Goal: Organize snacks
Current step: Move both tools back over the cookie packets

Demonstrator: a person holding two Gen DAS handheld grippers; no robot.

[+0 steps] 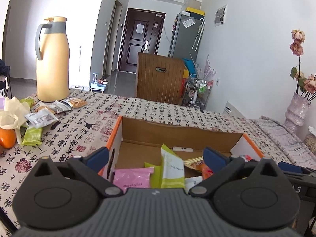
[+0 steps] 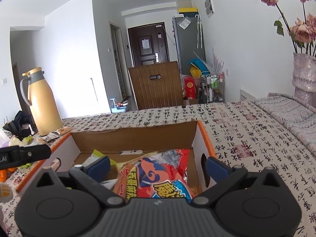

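An open cardboard box [image 1: 177,136] with orange edges stands on the patterned tablecloth. It holds a pink packet [image 1: 130,177], an upright green-and-white packet [image 1: 171,167] and some orange packets [image 1: 197,164]. My left gripper [image 1: 156,157] is open over the box's near left part, its pads clear of the packets. My right gripper [image 2: 157,166] is open over the box [image 2: 205,138]. A big red-and-orange snack bag [image 2: 158,175] lies loose between its jaws, and neither pad touches the bag. Several loose snack packets [image 1: 45,114] lie on the table at the left.
A tall yellow thermos jug [image 1: 52,59] stands behind the loose packets, with an orange fruit [image 1: 7,138] and crumpled tissue near them. A vase of dried roses [image 2: 304,73] stands at the right on a folded cloth. A wooden chair back [image 1: 160,79] rises beyond the far table edge.
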